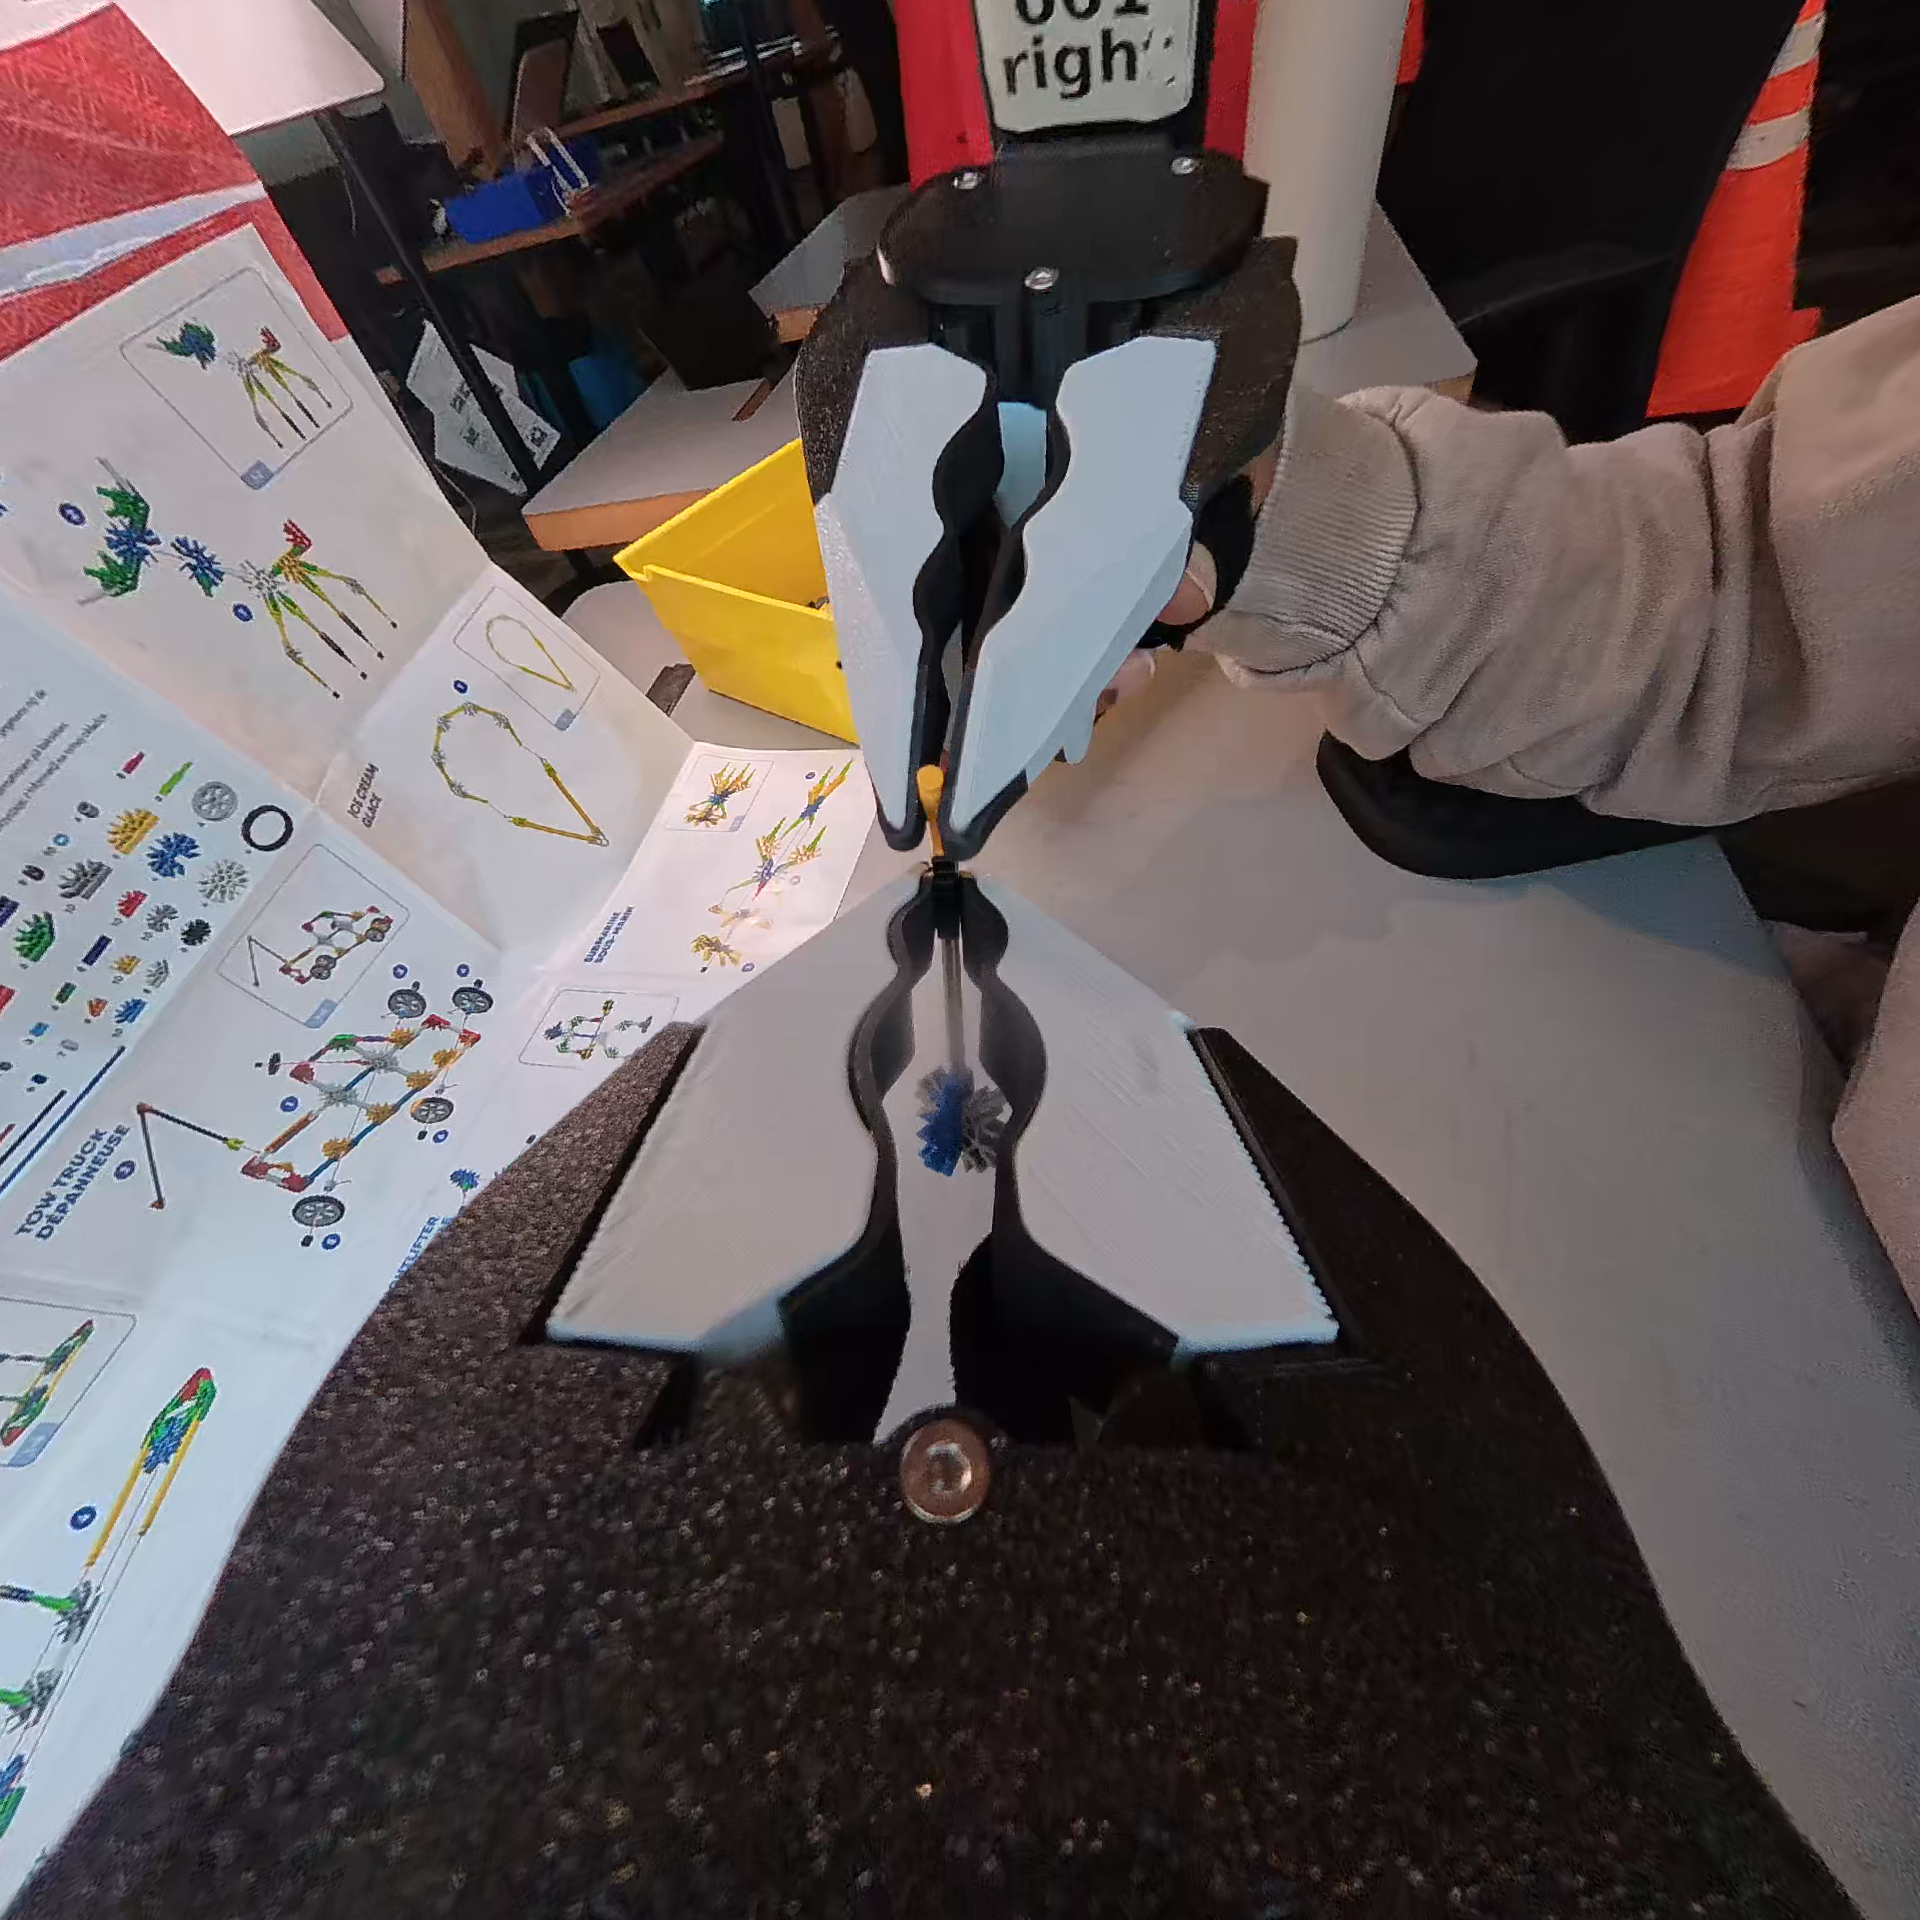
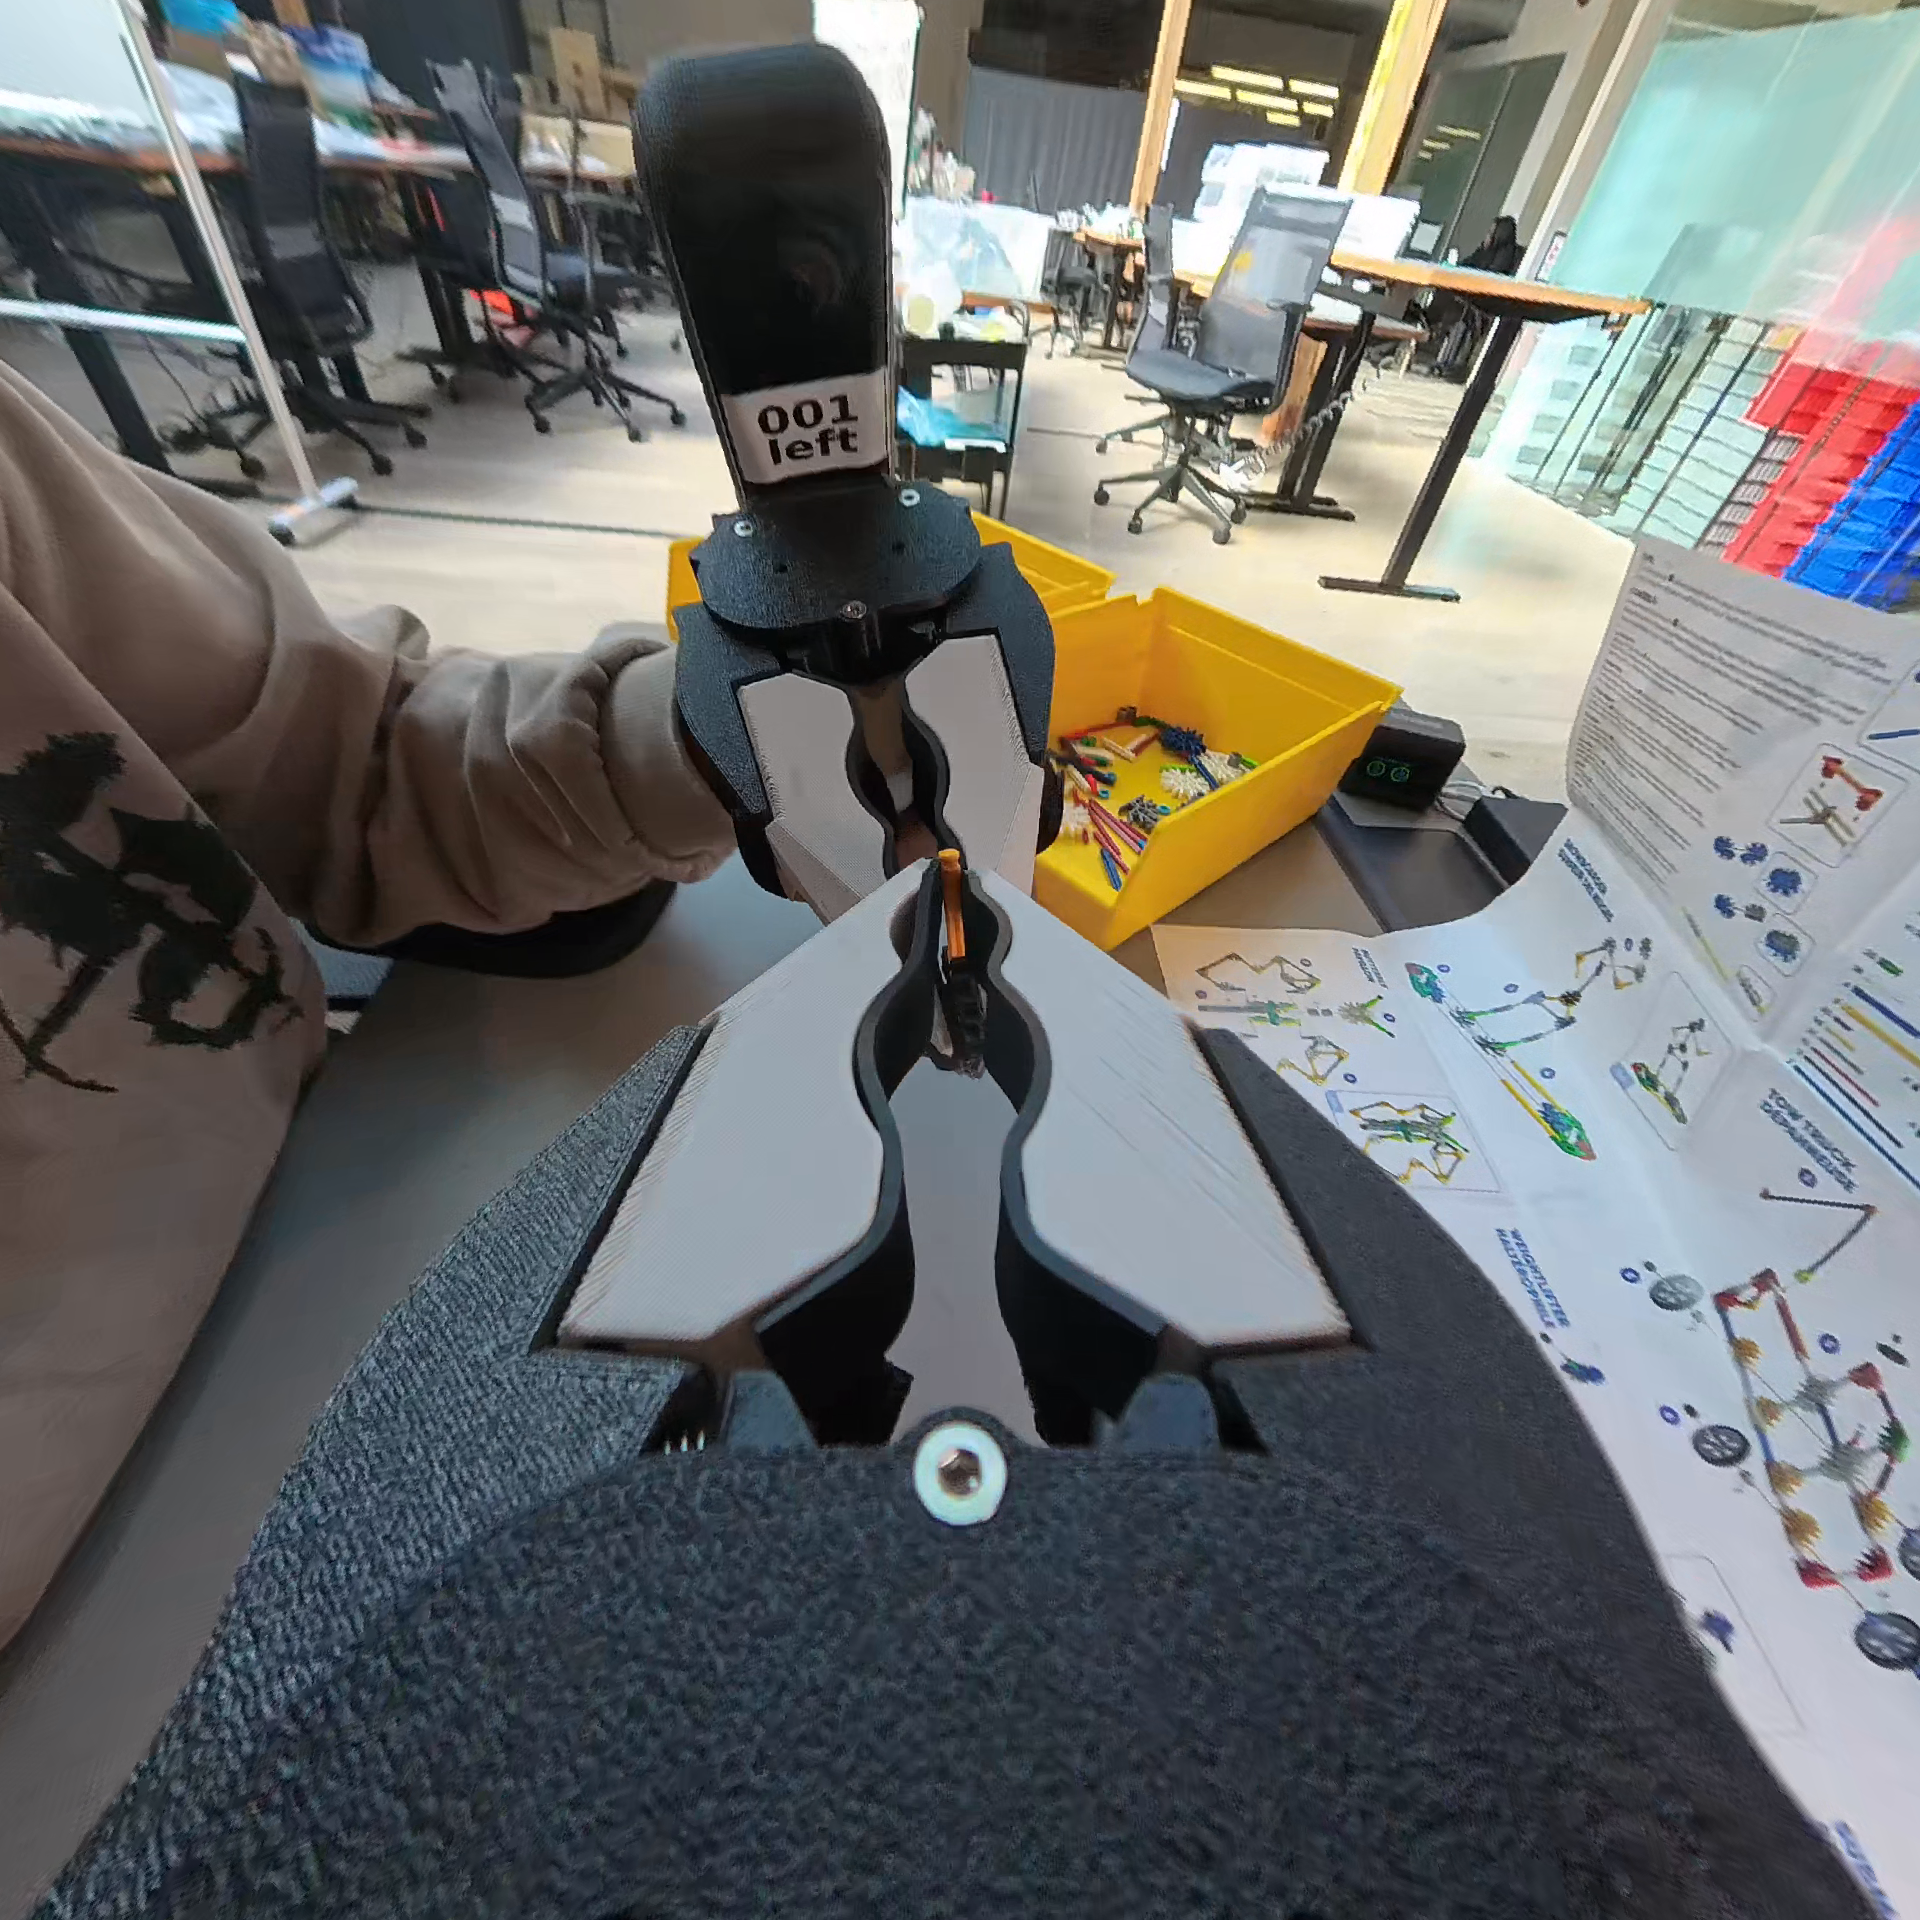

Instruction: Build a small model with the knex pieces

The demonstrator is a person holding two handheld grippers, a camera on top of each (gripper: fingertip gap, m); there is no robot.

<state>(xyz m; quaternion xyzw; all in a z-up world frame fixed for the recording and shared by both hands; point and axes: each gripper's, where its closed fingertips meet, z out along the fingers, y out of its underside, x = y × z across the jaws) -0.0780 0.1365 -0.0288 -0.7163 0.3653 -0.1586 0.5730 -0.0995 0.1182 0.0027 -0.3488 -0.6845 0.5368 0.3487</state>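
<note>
Yellow bin (image 2: 1226, 727) and instruction sheet (image 1: 312, 831) flank both grippers.

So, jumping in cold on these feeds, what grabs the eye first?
Two grippers meet tip to tip above the table: the left gripper is shut on a grey rod with blue and grey connectors, the right gripper on a short orange rod. Behind sits a yellow bin of colourful parts.

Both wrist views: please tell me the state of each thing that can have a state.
left gripper: shut on grey rod.
grey rod: held, blue and grey connectors at its near end.
right gripper: shut on orange rod.
orange rod: held, meets the black piece.
yellow bin: open, holds loose parts.
instruction sheet: unfolded.
</note>
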